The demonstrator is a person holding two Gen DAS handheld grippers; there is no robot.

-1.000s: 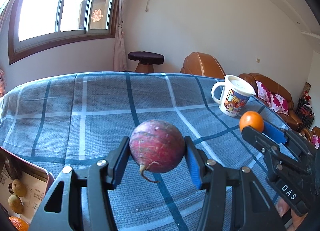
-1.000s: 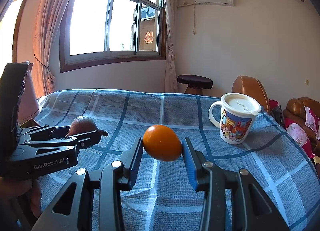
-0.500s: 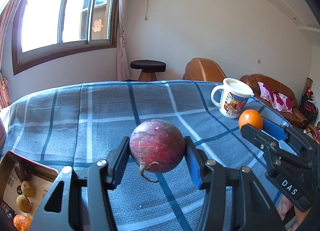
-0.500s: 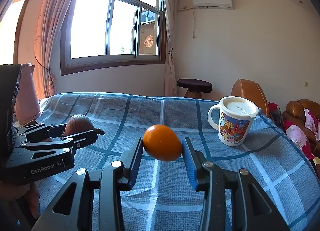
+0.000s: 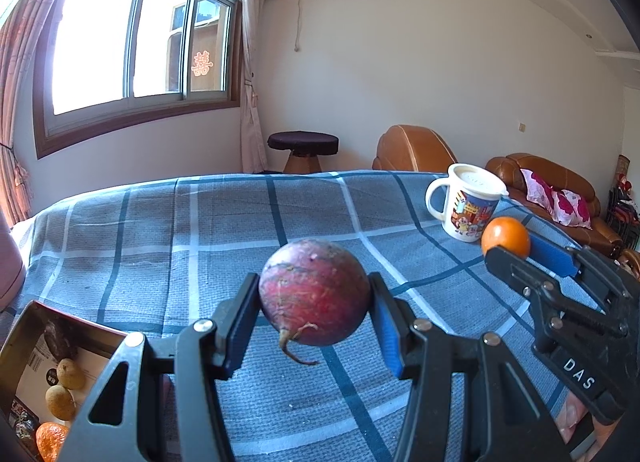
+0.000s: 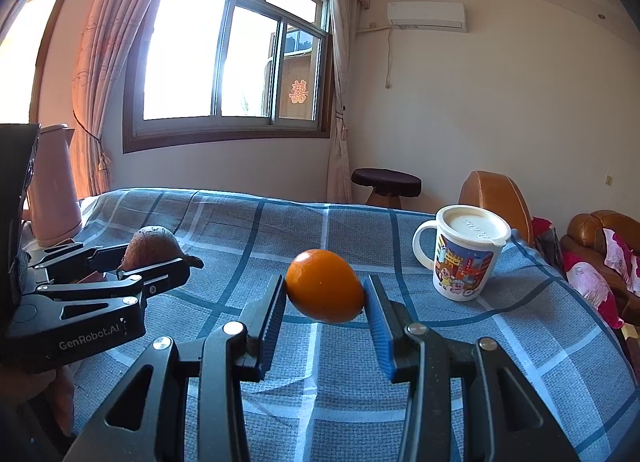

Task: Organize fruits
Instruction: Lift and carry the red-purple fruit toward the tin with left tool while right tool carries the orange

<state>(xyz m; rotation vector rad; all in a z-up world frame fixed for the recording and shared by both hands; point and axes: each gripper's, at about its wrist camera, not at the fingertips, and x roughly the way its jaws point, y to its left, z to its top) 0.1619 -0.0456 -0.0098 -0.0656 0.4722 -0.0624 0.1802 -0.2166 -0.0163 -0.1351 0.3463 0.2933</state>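
My left gripper [image 5: 314,304] is shut on a round purple-red fruit [image 5: 314,298] with a short curled stem, held above the blue checked tablecloth [image 5: 240,222]. My right gripper [image 6: 325,296] is shut on a small orange fruit [image 6: 325,290], also off the cloth. In the left wrist view the right gripper [image 5: 516,252] shows at the right with the orange fruit [image 5: 506,236] at its tip. In the right wrist view the left gripper [image 6: 156,262] shows at the left with the purple fruit [image 6: 150,244] between its fingers. An open box [image 5: 28,326] at lower left holds several small fruits.
A white cartoon mug [image 6: 466,256] with a lid stands on the cloth at the right, also seen as the mug [image 5: 468,202] in the left wrist view. A pink kettle [image 6: 54,186] stands at the far left. Behind the table are a stool [image 5: 303,148] and brown sofas [image 5: 560,190].
Both views have tilted a little, so the table and mug sit lower and more of the box shows at lower left. Both fruits stay gripped as before.
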